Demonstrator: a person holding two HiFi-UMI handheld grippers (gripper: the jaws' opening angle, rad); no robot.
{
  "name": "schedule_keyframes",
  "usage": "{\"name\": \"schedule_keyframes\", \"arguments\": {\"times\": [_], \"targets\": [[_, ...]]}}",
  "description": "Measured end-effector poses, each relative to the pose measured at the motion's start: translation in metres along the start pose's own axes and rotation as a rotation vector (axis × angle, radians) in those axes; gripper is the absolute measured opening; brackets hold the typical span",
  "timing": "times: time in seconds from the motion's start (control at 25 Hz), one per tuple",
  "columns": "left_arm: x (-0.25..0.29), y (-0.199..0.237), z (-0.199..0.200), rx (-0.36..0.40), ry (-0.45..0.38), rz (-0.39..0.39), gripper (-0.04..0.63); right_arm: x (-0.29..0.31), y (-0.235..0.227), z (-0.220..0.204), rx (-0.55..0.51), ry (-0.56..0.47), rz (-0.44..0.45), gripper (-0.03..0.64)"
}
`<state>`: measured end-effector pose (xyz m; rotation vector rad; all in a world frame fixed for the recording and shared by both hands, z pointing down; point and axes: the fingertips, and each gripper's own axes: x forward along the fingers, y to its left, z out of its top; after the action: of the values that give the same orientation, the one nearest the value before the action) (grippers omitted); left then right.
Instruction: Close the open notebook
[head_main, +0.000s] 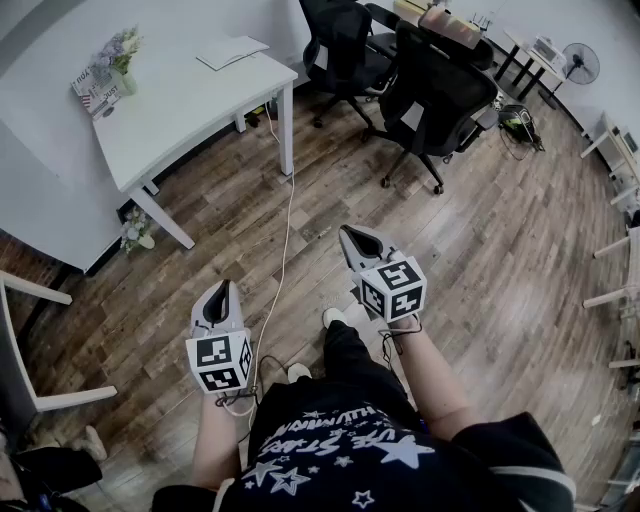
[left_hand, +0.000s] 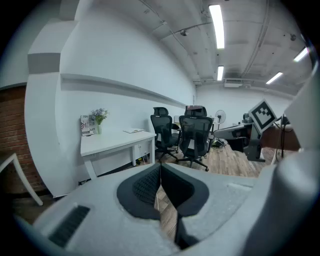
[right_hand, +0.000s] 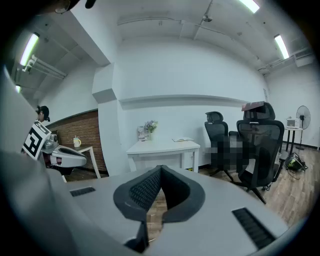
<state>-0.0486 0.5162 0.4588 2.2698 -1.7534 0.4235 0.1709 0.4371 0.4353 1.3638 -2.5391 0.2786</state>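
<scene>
**Head view: notebook (head_main: 232, 50) lies untouched at eleven o'clock**

Left gripper (left_hand: 159, 170) fingers (left_hand: 142, 187) press together with nothing between them; right gripper (right_hand: 160, 172) fingers (right_hand: 145, 192) are closed and empty too. Both hang above the wood floor (head_main: 480, 250). Well apart from them, the notebook lies on the white tabletop (head_main: 180, 110), seemingly open.

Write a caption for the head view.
Left gripper and right gripper, jaws shut, over the floor; open notebook waits on the desk.
</scene>
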Motion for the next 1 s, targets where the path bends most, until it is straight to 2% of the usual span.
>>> {"name": "schedule_keyframes", "arguments": {"times": [0.48, 0.76, 1.0], "targets": [[-0.025, 0.022, -0.028, -0.041, 0.032, 0.002, 0.021, -0.005, 0.025, -0.010, -0.006, 0.034, -0.007, 0.002], [-0.031, 0.040, -0.027, -0.043, 0.016, 0.008, 0.021, -0.001, 0.029, -0.009, 0.001, 0.027, -0.013, 0.002], [-0.020, 0.045, -0.025, -0.045, 0.023, 0.004, 0.021, 0.009, 0.020, -0.002, 0.055, 0.003, -0.002, 0.005]]}}
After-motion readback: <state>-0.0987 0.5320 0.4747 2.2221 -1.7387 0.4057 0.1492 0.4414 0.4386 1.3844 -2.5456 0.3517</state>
